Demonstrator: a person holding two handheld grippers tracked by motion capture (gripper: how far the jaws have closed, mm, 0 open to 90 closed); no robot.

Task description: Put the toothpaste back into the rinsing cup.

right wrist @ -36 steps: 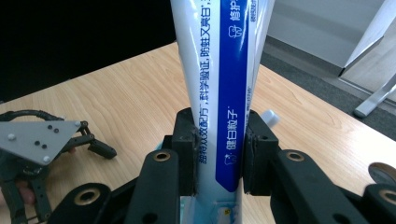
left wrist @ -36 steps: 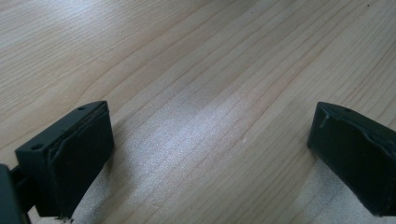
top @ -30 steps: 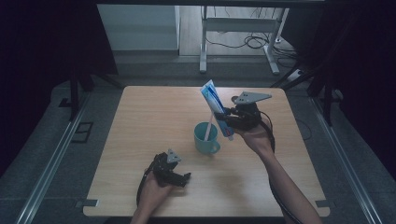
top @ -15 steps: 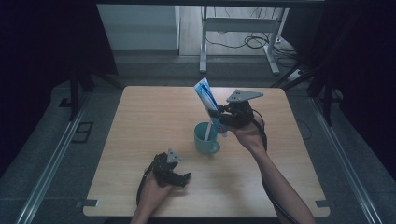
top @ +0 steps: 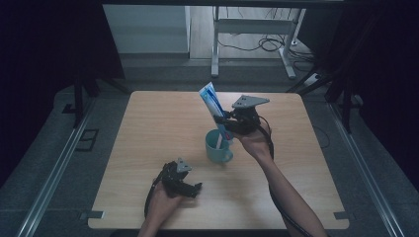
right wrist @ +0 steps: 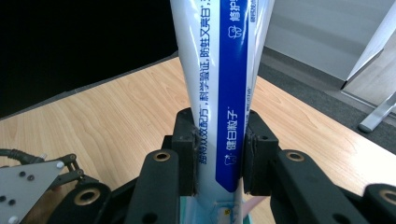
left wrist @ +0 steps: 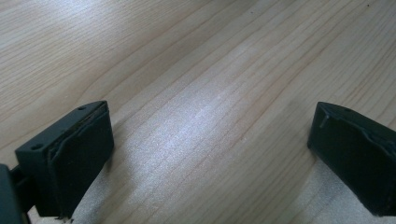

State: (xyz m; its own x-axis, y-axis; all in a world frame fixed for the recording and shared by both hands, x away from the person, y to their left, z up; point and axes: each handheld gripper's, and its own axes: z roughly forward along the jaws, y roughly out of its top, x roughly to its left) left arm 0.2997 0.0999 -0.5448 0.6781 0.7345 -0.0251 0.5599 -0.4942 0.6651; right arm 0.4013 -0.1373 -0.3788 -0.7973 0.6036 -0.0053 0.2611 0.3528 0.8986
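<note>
A white and blue toothpaste tube (top: 211, 102) stands tilted over a teal mug (top: 217, 146) in the middle of the wooden table (top: 148, 128); its lower end is inside the mug's mouth. My right gripper (top: 226, 118) is shut on the tube just above the mug. In the right gripper view the two pads (right wrist: 185, 140) clamp the tube (right wrist: 219, 84) from both sides, with the mug's rim (right wrist: 205, 210) just below. My left gripper (top: 190, 186) rests near the table's front edge; its jaws stand wide apart over bare wood (left wrist: 205, 116) with nothing between them.
The table's front edge lies just below the left hand. Beyond the far edge stand a metal desk frame (top: 217, 44) and cables (top: 269, 44) on the floor. A rail (top: 59, 163) runs along the floor on the left.
The right gripper has carried the tube leftward and slightly down, bringing its lower end into the mug. The left gripper has stayed still.
</note>
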